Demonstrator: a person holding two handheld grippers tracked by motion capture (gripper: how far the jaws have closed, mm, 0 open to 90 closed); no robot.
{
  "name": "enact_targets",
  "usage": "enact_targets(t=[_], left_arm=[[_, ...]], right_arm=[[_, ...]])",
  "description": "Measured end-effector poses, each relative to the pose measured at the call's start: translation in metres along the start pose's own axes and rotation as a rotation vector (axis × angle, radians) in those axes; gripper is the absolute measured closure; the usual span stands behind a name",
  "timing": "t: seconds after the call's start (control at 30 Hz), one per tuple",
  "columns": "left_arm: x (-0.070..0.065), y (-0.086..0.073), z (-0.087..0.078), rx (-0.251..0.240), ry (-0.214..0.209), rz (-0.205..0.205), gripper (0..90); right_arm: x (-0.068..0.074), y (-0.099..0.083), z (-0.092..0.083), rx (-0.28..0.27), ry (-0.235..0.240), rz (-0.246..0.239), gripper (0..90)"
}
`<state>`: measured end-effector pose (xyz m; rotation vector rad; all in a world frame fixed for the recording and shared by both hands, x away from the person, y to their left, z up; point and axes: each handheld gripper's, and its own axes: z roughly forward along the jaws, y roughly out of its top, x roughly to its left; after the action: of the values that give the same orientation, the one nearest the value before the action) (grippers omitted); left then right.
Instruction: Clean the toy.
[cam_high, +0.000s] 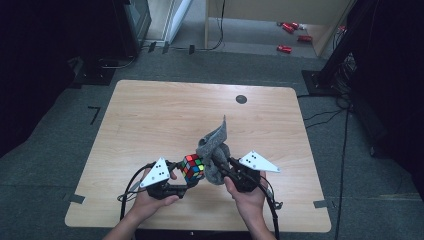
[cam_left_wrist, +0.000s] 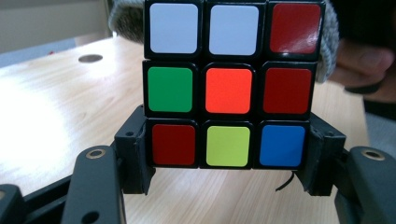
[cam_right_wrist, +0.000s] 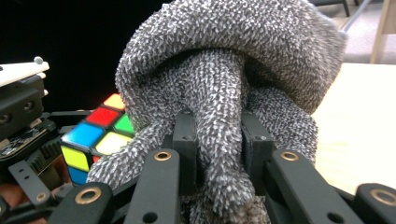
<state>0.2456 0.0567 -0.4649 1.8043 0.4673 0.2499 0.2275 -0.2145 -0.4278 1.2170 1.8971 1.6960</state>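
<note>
A scrambled puzzle cube (cam_high: 193, 167) with coloured stickers is held off the table near its front edge. My left gripper (cam_high: 186, 176) is shut on the cube (cam_left_wrist: 229, 88), its black jaws pressing the cube's bottom row from both sides. A grey knitted cloth (cam_high: 215, 152) is bunched up against the cube's right side, one corner sticking up. My right gripper (cam_high: 223, 165) is shut on the cloth (cam_right_wrist: 233, 88), with a thick fold pinched between its jaws. The cube (cam_right_wrist: 95, 137) shows at the left behind the cloth in the right gripper view.
The wooden table (cam_high: 165, 110) has a dark round hole (cam_high: 241, 99) near its far edge. Red items (cam_high: 290, 37) lie on the floor beyond the table. Cables (cam_high: 345, 140) run along the floor on the right.
</note>
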Motion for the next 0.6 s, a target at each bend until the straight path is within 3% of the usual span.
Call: enact_targets(t=[0.13,0.4,0.5,0.6], left_arm=[[0.004,0.0,-0.004,-0.033,-0.015,-0.039,34.6],[0.004,0.002,-0.007,-0.077,-0.041,-0.048,34.5],[0.007,0.003,-0.01,-0.106,-0.047,-0.072,34.6],[0.008,0.002,-0.011,-0.104,-0.05,-0.076,34.6]], right_arm=[[-0.001,-0.003,0.003,0.008,0.013,0.02,73.2],[-0.001,-0.01,0.011,0.03,0.099,0.091,73.0],[0.0,-0.014,0.016,0.077,0.117,0.09,73.0],[0.0,-0.019,0.02,0.11,0.131,0.097,73.0]])
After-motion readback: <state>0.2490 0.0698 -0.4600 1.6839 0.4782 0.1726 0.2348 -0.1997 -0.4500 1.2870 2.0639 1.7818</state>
